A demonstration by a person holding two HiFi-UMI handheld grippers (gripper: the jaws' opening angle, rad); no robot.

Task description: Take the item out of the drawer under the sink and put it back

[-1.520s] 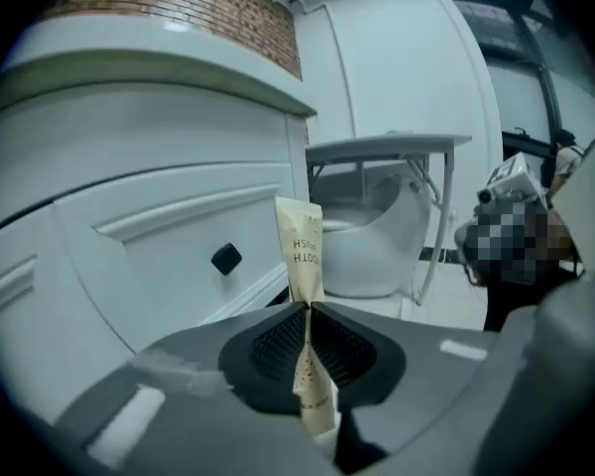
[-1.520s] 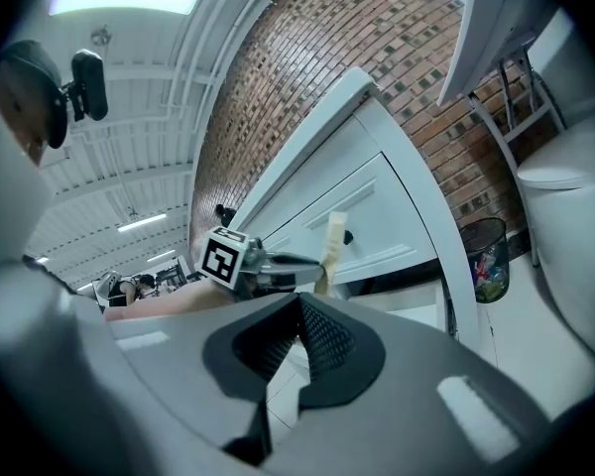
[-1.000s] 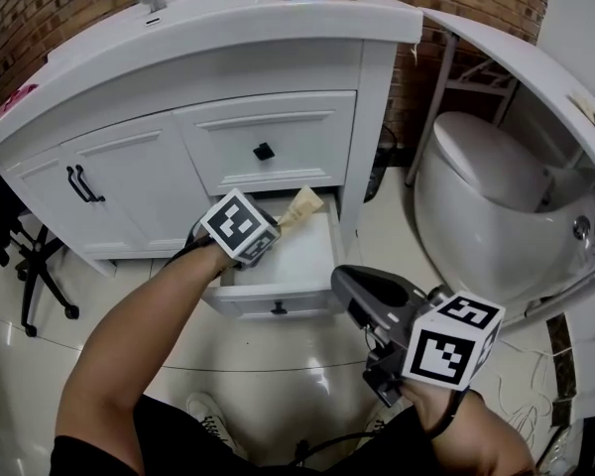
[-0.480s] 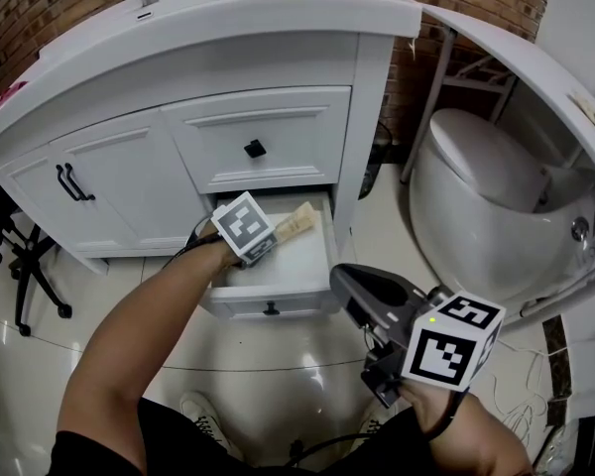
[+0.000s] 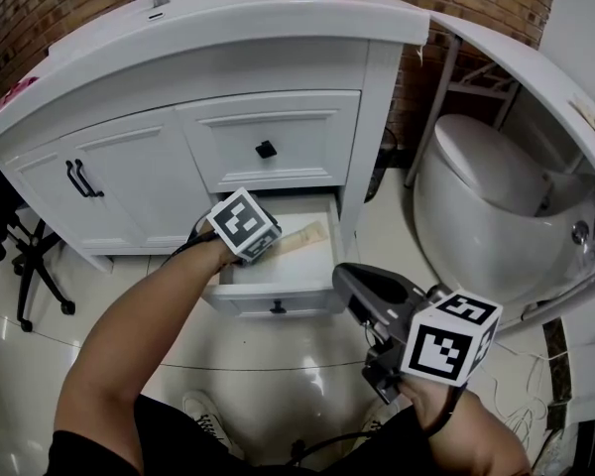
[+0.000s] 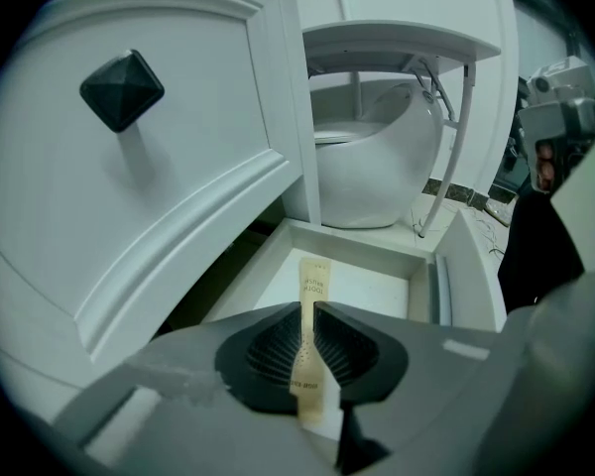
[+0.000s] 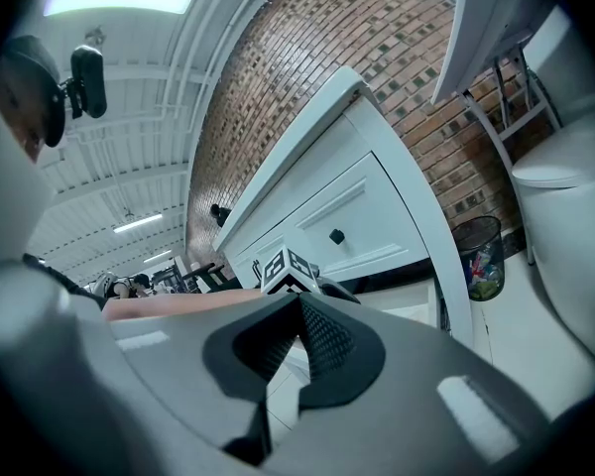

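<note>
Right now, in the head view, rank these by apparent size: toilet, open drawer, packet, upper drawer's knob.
1. toilet
2. open drawer
3. packet
4. knob, clearly the smallest

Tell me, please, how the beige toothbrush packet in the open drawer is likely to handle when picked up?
The toothbrush packet looks slim and flat, so probably light and unlikely to roll. It looks straight along its length, suggesting something stiff inside, though the wrapper may crumple. On the smooth drawer floor it could slide if nudged.
</note>
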